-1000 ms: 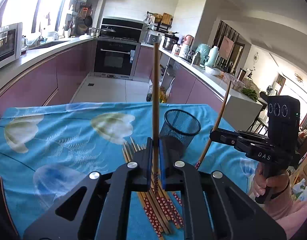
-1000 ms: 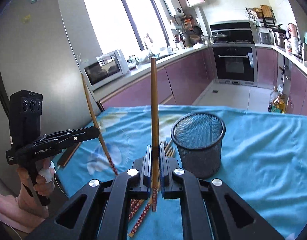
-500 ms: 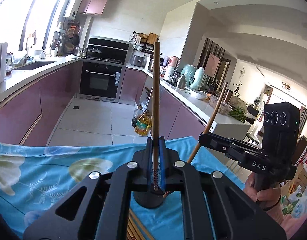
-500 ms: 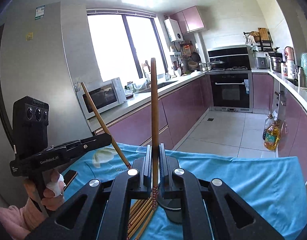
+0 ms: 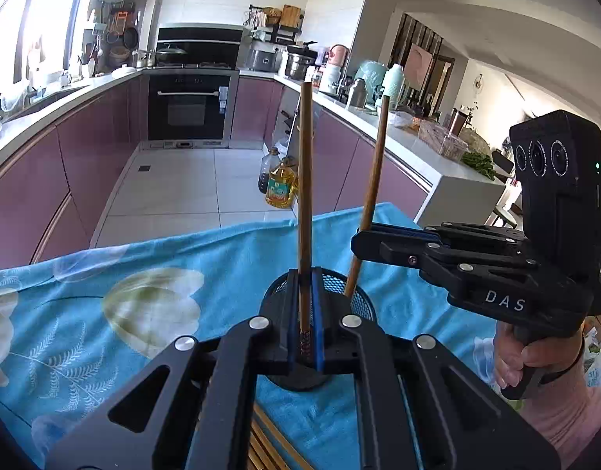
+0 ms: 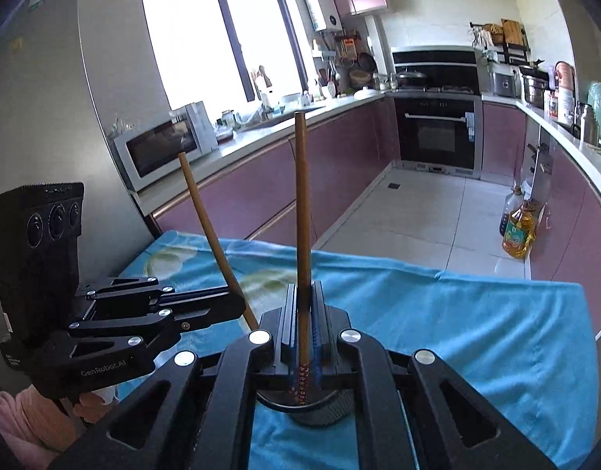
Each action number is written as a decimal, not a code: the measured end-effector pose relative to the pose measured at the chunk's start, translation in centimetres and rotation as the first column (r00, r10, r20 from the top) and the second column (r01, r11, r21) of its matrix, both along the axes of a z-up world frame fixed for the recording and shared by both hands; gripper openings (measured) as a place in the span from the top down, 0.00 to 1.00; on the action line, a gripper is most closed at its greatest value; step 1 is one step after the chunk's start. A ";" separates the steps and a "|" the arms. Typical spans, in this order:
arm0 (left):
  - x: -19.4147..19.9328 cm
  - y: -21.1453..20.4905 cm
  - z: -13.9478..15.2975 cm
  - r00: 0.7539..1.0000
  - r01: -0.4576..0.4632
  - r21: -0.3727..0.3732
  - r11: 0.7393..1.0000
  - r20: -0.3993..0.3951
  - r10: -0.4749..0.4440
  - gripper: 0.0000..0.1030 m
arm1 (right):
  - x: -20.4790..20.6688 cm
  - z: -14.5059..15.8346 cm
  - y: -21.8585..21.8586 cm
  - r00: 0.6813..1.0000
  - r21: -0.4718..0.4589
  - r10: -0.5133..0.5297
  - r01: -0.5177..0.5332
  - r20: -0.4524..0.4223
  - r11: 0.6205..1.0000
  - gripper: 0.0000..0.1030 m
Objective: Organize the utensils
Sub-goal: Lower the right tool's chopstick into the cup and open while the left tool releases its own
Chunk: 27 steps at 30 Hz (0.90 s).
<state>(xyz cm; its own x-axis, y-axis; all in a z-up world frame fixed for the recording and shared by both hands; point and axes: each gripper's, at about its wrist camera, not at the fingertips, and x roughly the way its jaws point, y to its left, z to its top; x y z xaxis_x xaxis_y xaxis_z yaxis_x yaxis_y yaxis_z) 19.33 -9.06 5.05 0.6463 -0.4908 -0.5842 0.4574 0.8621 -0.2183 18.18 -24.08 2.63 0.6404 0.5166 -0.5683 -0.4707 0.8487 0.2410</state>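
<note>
While I am clamping one chopstick (image 5: 304,196) upright in my left jaws and another (image 6: 302,211) in my right jaws, the mesh holder (image 5: 351,293) is sitting directly under both tips, on the desk (image 5: 104,313), my left slightly nearer its centre.

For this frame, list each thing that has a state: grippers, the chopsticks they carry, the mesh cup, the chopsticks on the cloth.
left gripper: shut on left chopstick, upright.
right gripper: shut on right chopstick, upright.
mesh cup: standing, chopstick tips over its mouth.
loose chopsticks: lying on tablecloth.
</note>
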 end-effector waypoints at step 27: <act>-5.2 7.7 -3.0 0.978 -0.184 0.011 0.983 0.097 0.183 0.60 | -6.5 0.9 -0.5 0.995 0.086 0.022 -0.030 0.094 0.996 0.58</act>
<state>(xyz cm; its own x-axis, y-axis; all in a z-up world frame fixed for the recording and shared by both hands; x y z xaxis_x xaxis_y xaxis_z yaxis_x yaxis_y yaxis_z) 14.16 -1.34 2.06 0.7776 -0.3476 -0.5239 0.3089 0.9370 -0.1633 11.64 -24.57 3.50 0.6741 0.5787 -0.4590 -0.5158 0.8136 0.2681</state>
